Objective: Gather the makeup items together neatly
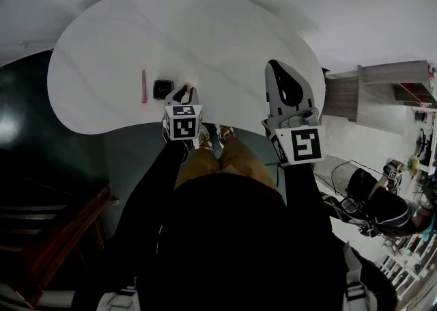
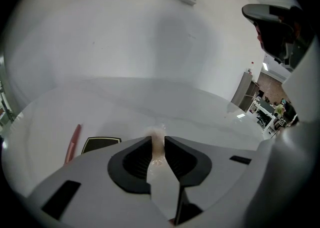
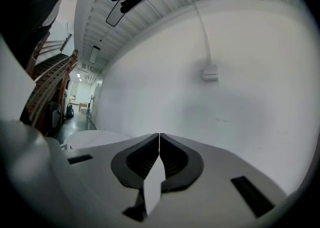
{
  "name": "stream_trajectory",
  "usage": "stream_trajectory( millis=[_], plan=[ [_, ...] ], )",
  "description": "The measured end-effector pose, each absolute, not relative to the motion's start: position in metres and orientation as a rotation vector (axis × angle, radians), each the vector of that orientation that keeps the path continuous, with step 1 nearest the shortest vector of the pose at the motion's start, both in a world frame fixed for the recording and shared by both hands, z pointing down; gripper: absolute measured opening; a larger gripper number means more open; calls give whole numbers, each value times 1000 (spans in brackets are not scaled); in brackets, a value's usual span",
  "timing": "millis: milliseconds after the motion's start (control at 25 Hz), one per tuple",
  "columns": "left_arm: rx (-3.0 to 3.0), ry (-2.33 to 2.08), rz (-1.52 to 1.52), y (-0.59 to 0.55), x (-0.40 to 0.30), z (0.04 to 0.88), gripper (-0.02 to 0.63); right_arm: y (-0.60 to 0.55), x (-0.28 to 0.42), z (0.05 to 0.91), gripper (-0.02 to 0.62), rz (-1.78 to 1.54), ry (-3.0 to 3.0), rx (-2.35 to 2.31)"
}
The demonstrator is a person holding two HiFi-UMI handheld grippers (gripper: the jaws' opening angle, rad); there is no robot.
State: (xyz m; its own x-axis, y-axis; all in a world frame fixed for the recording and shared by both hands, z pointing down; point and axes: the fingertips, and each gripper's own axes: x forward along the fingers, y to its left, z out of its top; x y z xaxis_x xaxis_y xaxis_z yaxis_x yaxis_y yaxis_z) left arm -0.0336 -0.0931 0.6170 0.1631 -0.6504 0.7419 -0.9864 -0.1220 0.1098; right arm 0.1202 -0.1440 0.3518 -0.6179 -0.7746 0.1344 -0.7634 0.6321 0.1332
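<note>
White table (image 1: 205, 29): pale item (image 2: 158, 134) pinched between left gripper (image 2: 158, 139) jaws.

White rounded table (image 1: 205, 36), plain white wall (image 3: 240, 122), dark floor (image 1: 20, 98), wooden cabinet (image 1: 382, 87) at right

Table (image 1: 205, 36): white w/ faint grey veins. Makeup pencil (image 1: 143, 86): pink-red. Compact (image 1: 163, 89): black, pale rim. Makeup item (image 2: 158, 141): beige. Left gripper (image 1: 184, 91) & right gripper (image 1: 278, 67): lt grey shells, black ribbed pads; marker cubes (image 1: 183, 124) blk/wht squares. Floor (image 1: 27, 98): dk teal. Trousers (image 1: 225, 159): tan.
</note>
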Motion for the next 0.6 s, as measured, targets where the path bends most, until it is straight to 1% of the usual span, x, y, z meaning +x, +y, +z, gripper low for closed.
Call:
stream_trajectory(
  millis=[360,600],
  plan=[
    [1880,-1544,715,-90,-33,612,137,-146,113,351,28,-98,-2689,1261],
    [1960,-1594,680,-91,-38,578,138,-153,102,339,28,-109,-2742,1269]
  ],
)
